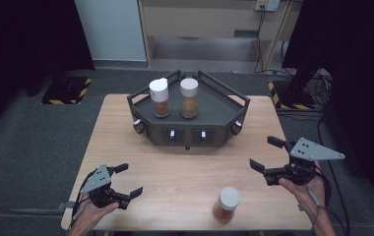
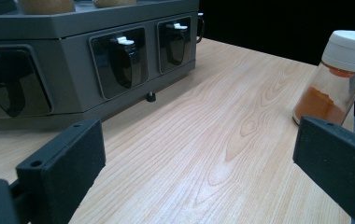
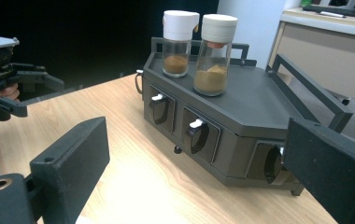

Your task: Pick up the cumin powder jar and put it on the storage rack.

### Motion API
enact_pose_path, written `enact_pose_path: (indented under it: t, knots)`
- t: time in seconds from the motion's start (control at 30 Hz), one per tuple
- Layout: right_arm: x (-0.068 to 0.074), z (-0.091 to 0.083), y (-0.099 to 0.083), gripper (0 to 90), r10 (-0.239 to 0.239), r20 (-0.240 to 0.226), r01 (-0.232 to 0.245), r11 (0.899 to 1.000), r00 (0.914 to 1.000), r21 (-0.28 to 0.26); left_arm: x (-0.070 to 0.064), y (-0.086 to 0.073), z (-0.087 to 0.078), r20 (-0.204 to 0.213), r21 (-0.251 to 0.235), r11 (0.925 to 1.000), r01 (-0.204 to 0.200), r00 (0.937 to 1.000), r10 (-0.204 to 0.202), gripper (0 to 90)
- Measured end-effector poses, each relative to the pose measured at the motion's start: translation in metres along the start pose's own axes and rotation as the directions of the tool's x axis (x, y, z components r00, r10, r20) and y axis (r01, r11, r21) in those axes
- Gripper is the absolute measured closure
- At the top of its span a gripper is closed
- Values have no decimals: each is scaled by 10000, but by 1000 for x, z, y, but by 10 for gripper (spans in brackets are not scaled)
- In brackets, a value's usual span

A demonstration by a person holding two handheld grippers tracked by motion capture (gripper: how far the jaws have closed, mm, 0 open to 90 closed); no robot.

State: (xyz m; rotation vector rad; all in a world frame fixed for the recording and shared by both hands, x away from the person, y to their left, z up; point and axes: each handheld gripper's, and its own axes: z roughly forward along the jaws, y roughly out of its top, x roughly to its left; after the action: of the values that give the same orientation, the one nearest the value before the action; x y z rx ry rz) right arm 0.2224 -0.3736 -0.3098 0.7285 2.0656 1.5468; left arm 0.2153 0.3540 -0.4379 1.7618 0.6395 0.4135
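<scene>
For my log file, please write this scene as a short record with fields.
surface: wooden table
rack: dark grey rack, far middle of table
on rack: two spice jars, upright, white caps
loose jar: orange spice jar, near edge, upright
left claw: open, holds nothing
right claw: open, holds nothing

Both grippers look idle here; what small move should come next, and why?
Probably the right gripper should swing toward the lone spice jar at the table's near edge. Two like jars already stand on the dark rack, this one stands apart, and both grippers, the left gripper included, are open and hold nothing.
</scene>
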Motion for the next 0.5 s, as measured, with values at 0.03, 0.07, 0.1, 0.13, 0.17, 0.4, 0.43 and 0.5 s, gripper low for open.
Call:
enact_pose_path:
  t: [0.03,0.07,0.1,0.13,0.17,0.4,0.43,0.5]
  knots:
    - [0,0,0,82,0,0,0,10000,10000,0,0,0,0,5,-2,10000,3,10000,-3,10]
    - [3,-3,-3,80,-8,42,8,10000,10000,-20,0,0,0,3,-10,10000,-4,10000,4,9]
    - [6,-5,-6,80,-13,103,13,10000,9999,-5,0,0,0,3,-10,10000,-4,10000,4,10]
    - [7,-6,-7,80,-26,130,25,10000,9999,40,0,0,0,0,-22,10000,-4,10000,4,10]
    - [7,-6,-7,80,-26,130,25,10000,9999,40,0,0,0,-5,-32,10000,0,10000,0,10]
    - [16,-14,-27,75,172,198,-177,9995,9997,254,0,0,0,-9,-29,10000,-18,10000,18,10]
    - [16,-15,-30,74,251,181,-256,9992,9995,298,0,0,0,-13,-32,10000,-9,10000,9,9]
    - [17,-17,-36,74,401,196,-406,9988,9990,279,-1,0,-1,-18,-47,10000,-13,10000,13,9]
